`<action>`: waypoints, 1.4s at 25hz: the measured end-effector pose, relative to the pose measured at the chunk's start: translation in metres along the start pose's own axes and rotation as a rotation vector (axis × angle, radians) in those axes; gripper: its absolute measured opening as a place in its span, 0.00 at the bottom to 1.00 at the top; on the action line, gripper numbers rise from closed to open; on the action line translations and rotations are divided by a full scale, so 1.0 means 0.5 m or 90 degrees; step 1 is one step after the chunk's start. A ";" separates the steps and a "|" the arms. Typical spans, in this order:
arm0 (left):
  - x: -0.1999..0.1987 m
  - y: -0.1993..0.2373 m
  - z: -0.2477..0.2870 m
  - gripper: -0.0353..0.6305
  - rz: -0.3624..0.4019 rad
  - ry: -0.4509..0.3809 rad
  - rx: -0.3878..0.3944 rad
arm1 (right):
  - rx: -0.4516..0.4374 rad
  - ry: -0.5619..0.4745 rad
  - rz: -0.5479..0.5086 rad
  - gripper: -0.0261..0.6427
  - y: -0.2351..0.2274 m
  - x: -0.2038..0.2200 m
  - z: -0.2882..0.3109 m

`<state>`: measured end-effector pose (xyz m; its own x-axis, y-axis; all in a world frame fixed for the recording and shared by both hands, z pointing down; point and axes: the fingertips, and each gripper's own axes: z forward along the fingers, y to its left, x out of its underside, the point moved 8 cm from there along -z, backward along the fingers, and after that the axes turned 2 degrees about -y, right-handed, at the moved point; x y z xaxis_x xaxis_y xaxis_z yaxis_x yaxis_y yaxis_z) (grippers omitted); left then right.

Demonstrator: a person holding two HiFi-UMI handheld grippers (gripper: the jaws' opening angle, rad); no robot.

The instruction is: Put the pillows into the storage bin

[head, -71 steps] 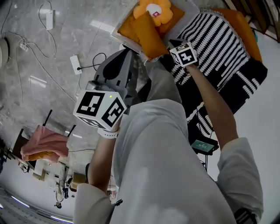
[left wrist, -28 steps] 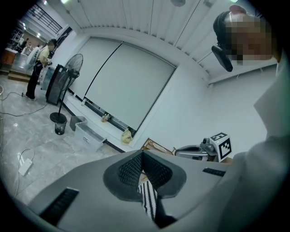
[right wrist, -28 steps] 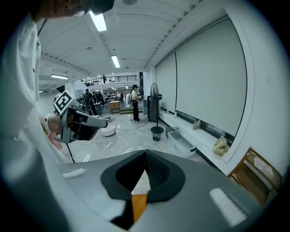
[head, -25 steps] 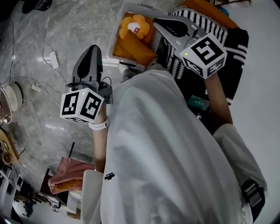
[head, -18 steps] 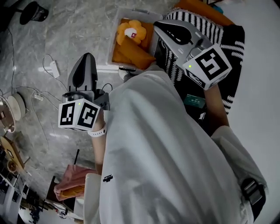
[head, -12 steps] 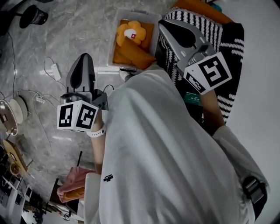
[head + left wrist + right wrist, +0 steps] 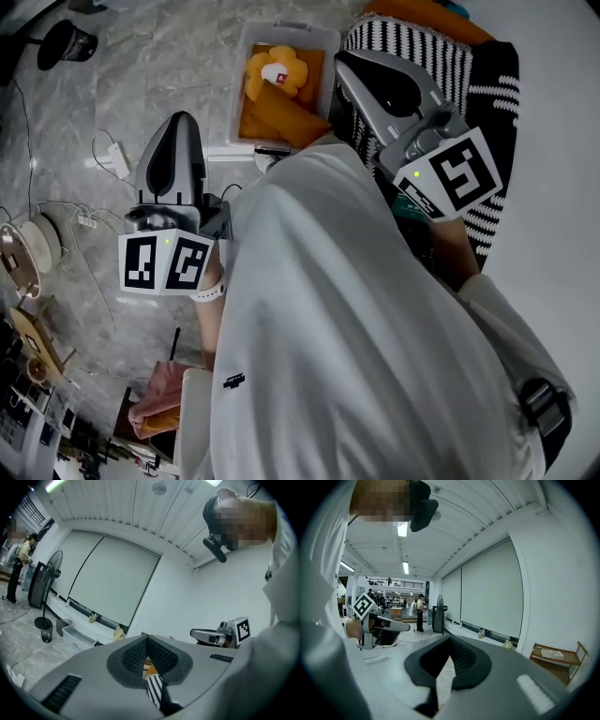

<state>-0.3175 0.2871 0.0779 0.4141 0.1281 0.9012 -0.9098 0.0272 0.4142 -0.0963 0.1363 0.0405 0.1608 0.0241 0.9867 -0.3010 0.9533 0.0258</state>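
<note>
Your left gripper (image 7: 183,124) and right gripper (image 7: 343,60) are both closed on nothing, while orange pillows (image 7: 287,109) and a flower-shaped one (image 7: 272,67) lie in the storage bin (image 7: 281,26). The striped cushion (image 7: 442,58) just right of it looks soft and light, so pinch deep into a corner. Cables (image 7: 101,161) trail across the glossy marble floor (image 7: 141,66).

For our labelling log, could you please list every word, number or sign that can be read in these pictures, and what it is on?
No text is legible.
Dark logo on the white shirt: too small to read.
Red tag on the flower pillow: too small to read.
The square markers on both cubes: coded patterns, no letters.
</note>
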 end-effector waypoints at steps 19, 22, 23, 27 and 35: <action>0.027 -0.016 0.016 0.06 -0.004 0.023 0.023 | 0.006 0.019 0.041 0.06 -0.012 0.022 0.001; 0.025 -0.015 0.015 0.06 -0.005 0.025 0.028 | 0.008 0.020 0.039 0.06 -0.006 0.018 0.000; 0.026 -0.014 0.015 0.06 -0.005 0.025 0.029 | 0.008 0.019 0.038 0.06 -0.005 0.018 0.001; 0.028 -0.015 0.014 0.06 -0.007 0.025 0.033 | 0.011 0.019 0.038 0.06 -0.004 0.018 -0.002; 0.035 -0.015 0.012 0.06 -0.010 0.027 0.038 | 0.014 0.020 0.035 0.06 0.000 0.018 -0.008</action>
<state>-0.3034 0.2832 0.0914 0.4259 0.1694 0.8888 -0.8992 -0.0296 0.4365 -0.0913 0.1376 0.0488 0.1723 0.0855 0.9813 -0.3304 0.9435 -0.0242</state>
